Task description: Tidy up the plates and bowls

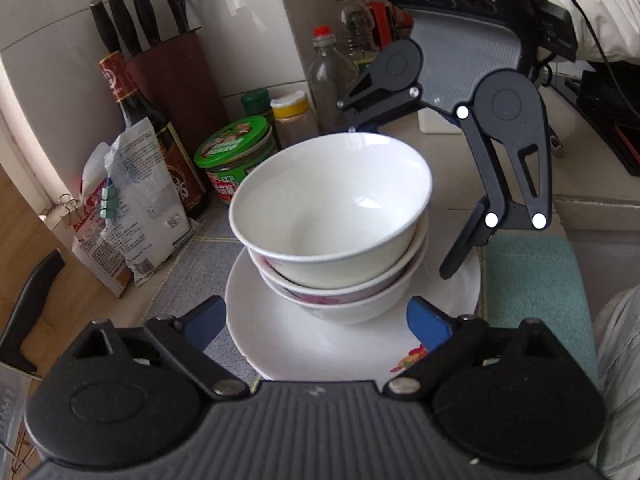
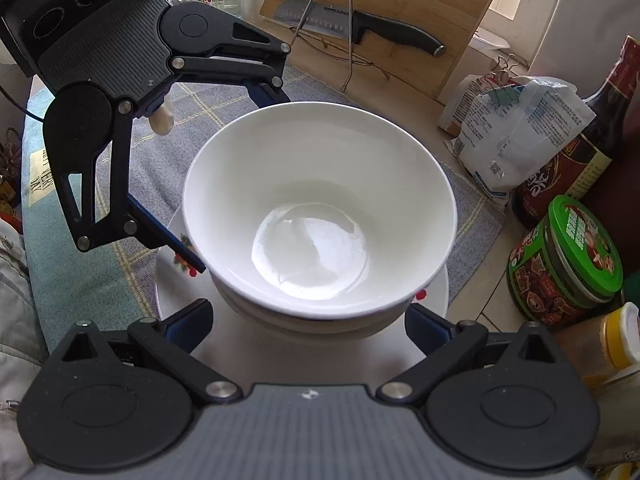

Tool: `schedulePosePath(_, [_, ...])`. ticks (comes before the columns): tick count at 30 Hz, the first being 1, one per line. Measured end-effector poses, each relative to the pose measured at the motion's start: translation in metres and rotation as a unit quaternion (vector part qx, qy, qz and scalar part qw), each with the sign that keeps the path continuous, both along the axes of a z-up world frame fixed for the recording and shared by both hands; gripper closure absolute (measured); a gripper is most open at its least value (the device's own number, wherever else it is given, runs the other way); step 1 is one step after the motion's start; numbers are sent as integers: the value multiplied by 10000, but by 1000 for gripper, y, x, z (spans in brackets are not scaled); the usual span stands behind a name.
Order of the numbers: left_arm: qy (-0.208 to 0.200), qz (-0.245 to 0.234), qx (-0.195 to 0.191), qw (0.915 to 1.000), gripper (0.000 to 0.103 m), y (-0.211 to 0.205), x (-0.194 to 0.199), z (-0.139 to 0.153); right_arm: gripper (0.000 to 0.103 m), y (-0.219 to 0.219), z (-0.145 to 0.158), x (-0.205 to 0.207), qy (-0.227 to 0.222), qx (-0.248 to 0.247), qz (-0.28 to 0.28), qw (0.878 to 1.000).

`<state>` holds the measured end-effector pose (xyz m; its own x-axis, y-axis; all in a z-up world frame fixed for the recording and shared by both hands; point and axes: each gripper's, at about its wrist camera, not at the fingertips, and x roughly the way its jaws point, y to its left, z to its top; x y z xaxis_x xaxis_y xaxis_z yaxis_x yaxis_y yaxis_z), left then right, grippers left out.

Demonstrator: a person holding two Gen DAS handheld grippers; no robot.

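Observation:
A stack of three white bowls (image 1: 332, 216) stands on a white plate (image 1: 296, 352) with a red flower print. The top bowl fills the right wrist view (image 2: 320, 208), above the plate (image 2: 168, 292). My left gripper (image 1: 316, 322) is open, its blue-tipped fingers spread either side of the stack's near side, over the plate. It also shows in the right wrist view (image 2: 236, 178), open, at the bowls' far side. My right gripper (image 2: 308, 326) is open, astride the stack's base. In the left wrist view it (image 1: 400, 200) straddles the bowls from behind, not touching.
A grey checked mat (image 1: 192, 272) and teal cloth (image 1: 532, 280) lie under the plate. Behind stand a knife block (image 1: 172, 76), soy sauce bottle (image 1: 144, 120), green-lidded jar (image 1: 236, 152), clipped bags (image 1: 132, 208) and bottles (image 1: 328, 72). A cutting board (image 2: 384, 20) with a knife (image 2: 360, 24) leans opposite.

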<state>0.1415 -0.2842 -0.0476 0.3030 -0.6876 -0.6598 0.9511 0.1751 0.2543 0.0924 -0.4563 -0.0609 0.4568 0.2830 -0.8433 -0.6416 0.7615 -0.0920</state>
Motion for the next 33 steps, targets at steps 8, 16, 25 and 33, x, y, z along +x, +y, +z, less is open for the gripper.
schedulePosePath(8, [-417,959,-1367,9851,1,49,-18,41,0,13,34,-28,-461,-413,-502,9968])
schedulePosePath(16, [-120,2035,-1751,9632,1,89,-42,58,0,51,77,-53,-1019,-337,-2271,9679])
schedulePosePath(25, [491,3142,-1076,9420,1,120,-62,61,0,104,62,-105,-865,828,-5079,8531])
schedulePosePath(33, [660,3223,-1022,9388,1,136,-78,67,0,137,65,-142,-1042,854,-5720,8091])
